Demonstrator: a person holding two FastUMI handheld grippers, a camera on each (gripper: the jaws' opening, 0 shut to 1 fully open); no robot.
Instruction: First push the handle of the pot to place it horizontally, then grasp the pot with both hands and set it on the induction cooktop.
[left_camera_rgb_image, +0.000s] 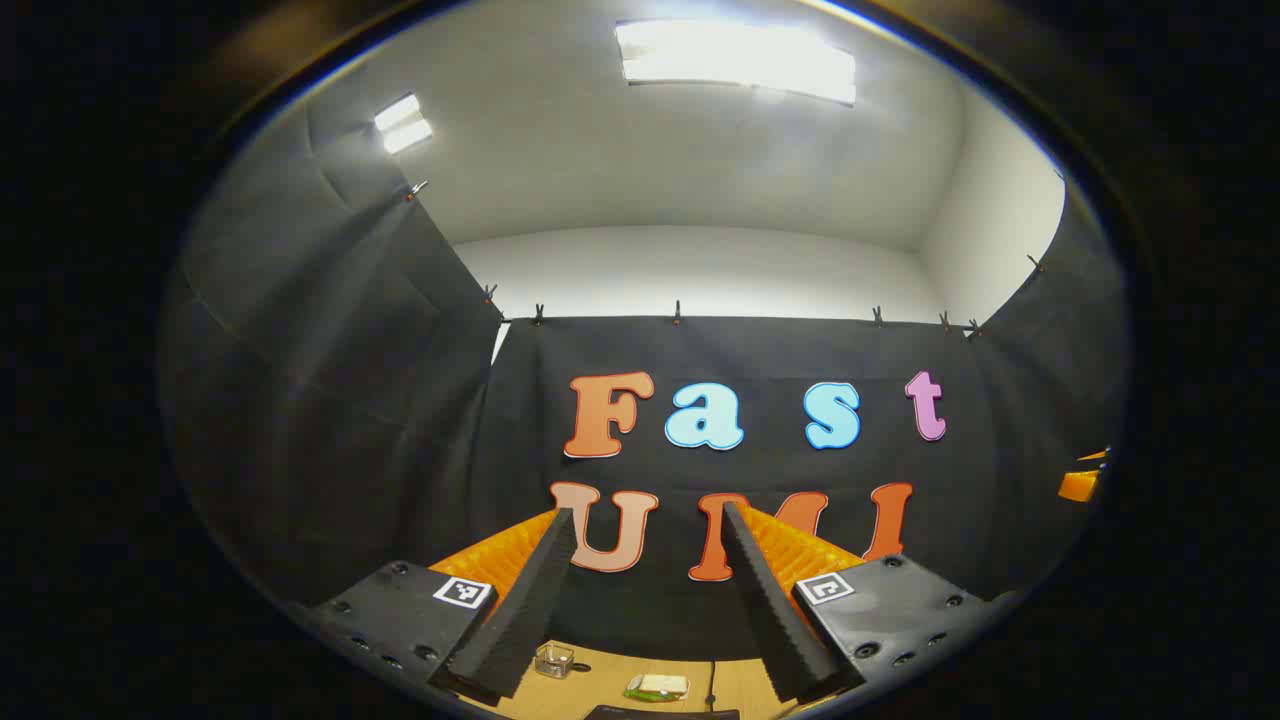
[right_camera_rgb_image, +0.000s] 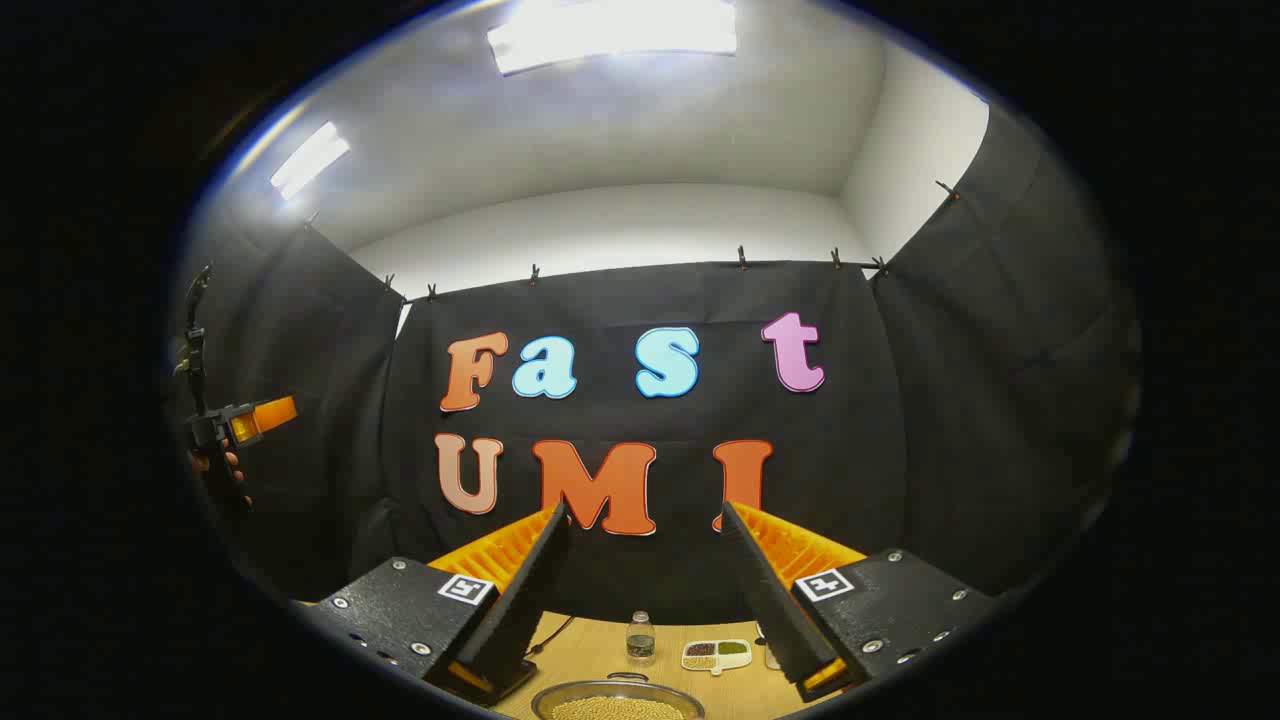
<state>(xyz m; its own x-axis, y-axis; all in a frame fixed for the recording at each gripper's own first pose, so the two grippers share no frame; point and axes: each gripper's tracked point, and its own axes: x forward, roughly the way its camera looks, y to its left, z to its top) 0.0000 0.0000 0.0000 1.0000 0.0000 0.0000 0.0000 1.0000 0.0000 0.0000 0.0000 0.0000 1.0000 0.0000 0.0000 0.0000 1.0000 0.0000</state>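
Both grippers are raised and point at the booth's back wall. My left gripper (left_camera_rgb_image: 648, 512) is open, with nothing between its fingers. My right gripper (right_camera_rgb_image: 644, 510) is open too and holds nothing. Below it, at the bottom edge of the right gripper view, is the rim of a round metal vessel (right_camera_rgb_image: 560, 702) holding pale grains; it may be the pot, and I see no handle. A dark flat edge (left_camera_rgb_image: 660, 713) lies low in the left gripper view; I cannot tell what it is. The left gripper (right_camera_rgb_image: 250, 418), held by a hand, is at the far left.
A wooden table (left_camera_rgb_image: 600, 690) lies below. On it are a small clear glass container (left_camera_rgb_image: 553, 660), a green and white item (left_camera_rgb_image: 657, 686), a small bottle (right_camera_rgb_image: 640, 640) and a divided dish (right_camera_rgb_image: 717, 654) of beans. An orange part of the right gripper (left_camera_rgb_image: 1083, 482) is at the far right.
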